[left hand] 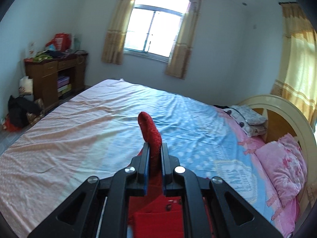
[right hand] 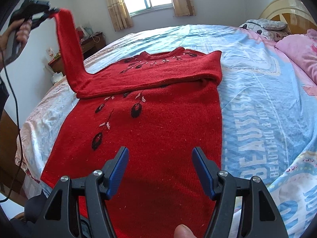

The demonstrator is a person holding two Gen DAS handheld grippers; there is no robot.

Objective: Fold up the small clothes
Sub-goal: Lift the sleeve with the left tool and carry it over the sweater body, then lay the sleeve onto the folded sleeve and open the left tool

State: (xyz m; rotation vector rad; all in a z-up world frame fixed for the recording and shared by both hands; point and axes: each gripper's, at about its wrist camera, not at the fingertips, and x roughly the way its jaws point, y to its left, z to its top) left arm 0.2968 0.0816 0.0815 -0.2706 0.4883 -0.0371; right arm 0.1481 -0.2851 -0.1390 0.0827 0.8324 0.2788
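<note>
Red sleeve (right hand: 68,45) — in left claw (right hand: 52,12)

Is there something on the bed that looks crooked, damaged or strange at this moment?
Nothing damaged or spilled. The red sweater lies flat on the bed sheet, one sleeve folded across its chest. The other sleeve stands up only because the left gripper holds its cuff. The right gripper is open, empty.

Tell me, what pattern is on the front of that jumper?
Plain red jumper with dark flowers and pale pink leaves, clearest in the right wrist view.
</note>
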